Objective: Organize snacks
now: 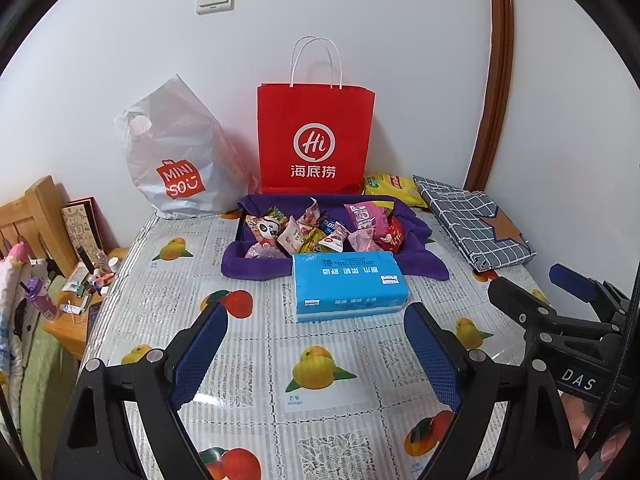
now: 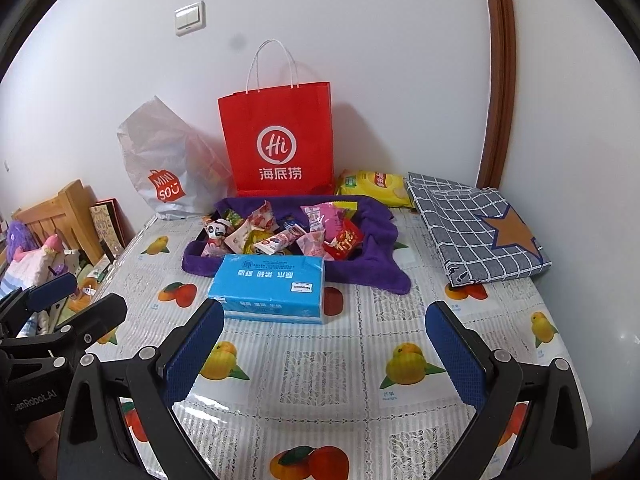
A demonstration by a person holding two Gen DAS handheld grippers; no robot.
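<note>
Fruit-print table (image 1: 256,360), snack tray (image 1: 236,250) lengthwise left-right

The red paper bag (image 1: 316,140) at the table's (image 1: 256,360) far edge is showing a white "Hi" in a ring above "海底捞", and the grey plastic bag (image 1: 176,152) just beside it, toward the far left corner, is wearing an orange "MINISO" badge. The right gripper (image 1: 560,292) is reading "DAS" in the left wrist view, while the left gripper (image 2: 68,300) is bearing "…enRobot.AI", its start cut off, in the right wrist view. The blue tissue pack's (image 1: 348,286) print is lying upside down and too small to read.
</note>
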